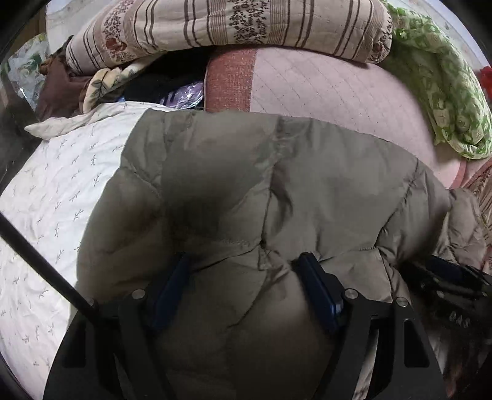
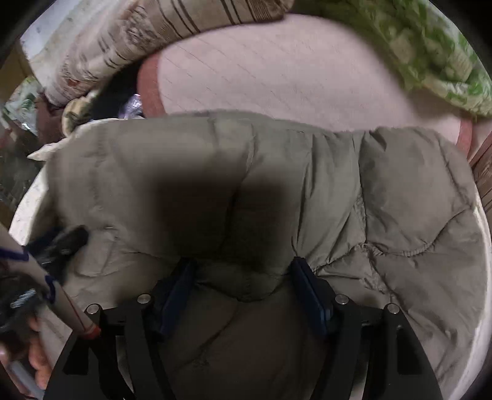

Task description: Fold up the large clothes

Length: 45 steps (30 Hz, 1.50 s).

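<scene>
At the far left a white sheet (image 1: 46,197) with small sprig marks covers the bed, and on it, reaching right onto a pink quilted mat (image 1: 323,101), lies the jacket (image 1: 246,190), an olive-grey padded one. Its long axis runs left to right across both views, with one folded edge along the far side; which end is collar and which is hem cannot be told. The left gripper (image 1: 246,270) stands at the jacket's near edge with its blue-padded fingers (image 1: 319,292) spread wide, a thick bulge of the padding filling the gap between them; whether the pads are pinching that fabric or merely resting against it cannot be told. Just right of it, in the left wrist view, the dark body of the right gripper (image 2: 243,274) shows at the near right edge. It too sits at the near edge, its fingers (image 2: 310,295) equally wide apart around a puffed fold, and again its grip cannot be judged. Beyond the mat, at the far side, lies a striped floral quilt (image 1: 221,27), and to the far right a green-patterned one (image 1: 439,89).
</scene>
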Motion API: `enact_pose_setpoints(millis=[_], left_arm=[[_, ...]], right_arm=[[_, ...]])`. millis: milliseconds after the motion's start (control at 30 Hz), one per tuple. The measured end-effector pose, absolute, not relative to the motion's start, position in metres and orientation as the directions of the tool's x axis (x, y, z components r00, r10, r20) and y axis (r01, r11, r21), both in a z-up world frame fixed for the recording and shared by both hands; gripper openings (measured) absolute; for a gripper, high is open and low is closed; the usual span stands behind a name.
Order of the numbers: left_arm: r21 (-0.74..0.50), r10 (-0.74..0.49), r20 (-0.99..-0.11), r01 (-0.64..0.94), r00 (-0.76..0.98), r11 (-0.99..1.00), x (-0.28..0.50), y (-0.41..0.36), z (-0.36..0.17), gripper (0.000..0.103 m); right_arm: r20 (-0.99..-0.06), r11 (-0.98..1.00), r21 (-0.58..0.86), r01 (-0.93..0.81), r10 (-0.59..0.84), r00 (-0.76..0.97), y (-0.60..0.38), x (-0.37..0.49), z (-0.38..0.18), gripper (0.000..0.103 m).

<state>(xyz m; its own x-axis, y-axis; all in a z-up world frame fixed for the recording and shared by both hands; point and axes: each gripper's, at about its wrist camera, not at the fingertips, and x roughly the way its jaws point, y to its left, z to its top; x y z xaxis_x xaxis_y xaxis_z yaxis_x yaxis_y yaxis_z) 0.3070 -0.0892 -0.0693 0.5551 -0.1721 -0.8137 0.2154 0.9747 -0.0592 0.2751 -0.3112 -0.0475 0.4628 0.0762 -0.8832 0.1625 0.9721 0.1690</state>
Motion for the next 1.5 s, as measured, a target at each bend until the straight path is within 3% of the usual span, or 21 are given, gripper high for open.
enact_pose_setpoints(millis=[133,200,233,333,467,533,667,733,767,800,833,900,1033,1100,1333,1433,1467,1500], left_arm=[[-0.181,-0.24,-0.82,0.162,0.52,0.97,0.315,-0.056,-0.051,0.074],[-0.217,-0.259,-0.811,0.142,0.525,0.966,0.316,-0.039,-0.042,0.074],[-0.204,-0.247,-0.804,0.139,0.541,0.969,0.315,-0.029,-0.035,0.074],[-0.149,-0.161,-0.776,0.072,0.609,0.986,0.31,0.0,-0.022,0.075],[-0.128,-0.093,-0.805,-0.02,0.586,0.992,0.322,0.033,-0.036,0.077],[-0.139,-0.108,-0.845,-0.019,0.523,0.99,0.331,0.04,-0.058,0.077],[-0.255,-0.208,-0.853,-0.035,0.478,0.966,0.339,0.042,-0.077,0.071],[-0.312,-0.268,-0.844,-0.018,0.465,0.95,0.34,0.039,-0.076,0.042],[-0.327,-0.281,-0.842,-0.023,0.46,0.945,0.337,0.039,-0.075,0.041],[-0.326,-0.278,-0.838,-0.023,0.469,0.945,0.336,0.04,-0.074,0.034],[-0.323,-0.282,-0.835,-0.006,0.472,0.946,0.334,0.04,-0.071,0.02],[-0.352,-0.312,-0.815,0.01,0.488,0.936,0.33,0.041,-0.058,0.01],[-0.28,-0.264,-0.796,0.054,0.544,0.958,0.322,0.026,-0.038,0.008],[-0.198,-0.204,-0.822,0.068,0.532,0.978,0.326,0.015,-0.049,0.008],[-0.098,-0.114,-0.833,0.058,0.541,0.994,0.332,0.005,-0.063,0.012],[-0.073,-0.085,-0.823,0.043,0.561,0.996,0.328,0.001,-0.063,0.017],[-0.048,-0.065,-0.816,0.045,0.574,0.998,0.325,-0.002,-0.058,0.019],[-0.025,-0.049,-0.81,0.049,0.585,0.998,0.323,-0.004,-0.055,0.027]], right_arm=[[-0.798,0.93,0.327,0.167,0.178,0.575,-0.334,0.235,-0.015,0.072],[-0.726,0.898,0.407,0.166,0.209,0.655,-0.355,0.19,0.001,0.096],[-0.713,0.89,0.418,0.181,0.198,0.672,-0.364,0.172,0.005,0.098],[-0.661,0.855,0.47,0.218,0.178,0.729,-0.407,0.125,0.005,0.099],[-0.7,0.815,0.455,0.359,0.078,0.709,-0.474,0.109,-0.014,0.099],[-0.72,0.765,0.508,0.394,0.126,0.683,-0.494,0.109,-0.036,0.095],[-0.702,0.679,0.631,0.374,0.294,0.649,-0.498,0.128,-0.071,0.066],[-0.703,0.697,0.617,0.366,0.278,0.654,-0.496,0.131,-0.065,0.045],[-0.694,0.697,0.623,0.355,0.284,0.661,-0.494,0.131,-0.062,0.031],[-0.689,0.69,0.629,0.359,0.28,0.669,-0.495,0.128,-0.058,0.024],[-0.683,0.689,0.632,0.356,0.277,0.675,-0.496,0.125,-0.053,0.021],[-0.679,0.693,0.621,0.365,0.243,0.692,-0.495,0.117,-0.039,0.015],[-0.728,0.779,0.491,0.389,0.123,0.674,-0.476,0.118,-0.017,0.012],[-0.781,0.8,0.426,0.423,0.089,0.618,-0.473,0.13,-0.037,0.012],[-0.811,0.804,0.391,0.448,0.072,0.58,-0.475,0.14,-0.051,0.012],[-0.819,0.793,0.399,0.46,0.083,0.567,-0.475,0.139,-0.063,0.022],[-0.82,0.801,0.382,0.462,0.062,0.57,-0.473,0.139,-0.06,0.029],[-0.819,0.808,0.36,0.468,0.033,0.572,-0.47,0.136,-0.054,0.04]])
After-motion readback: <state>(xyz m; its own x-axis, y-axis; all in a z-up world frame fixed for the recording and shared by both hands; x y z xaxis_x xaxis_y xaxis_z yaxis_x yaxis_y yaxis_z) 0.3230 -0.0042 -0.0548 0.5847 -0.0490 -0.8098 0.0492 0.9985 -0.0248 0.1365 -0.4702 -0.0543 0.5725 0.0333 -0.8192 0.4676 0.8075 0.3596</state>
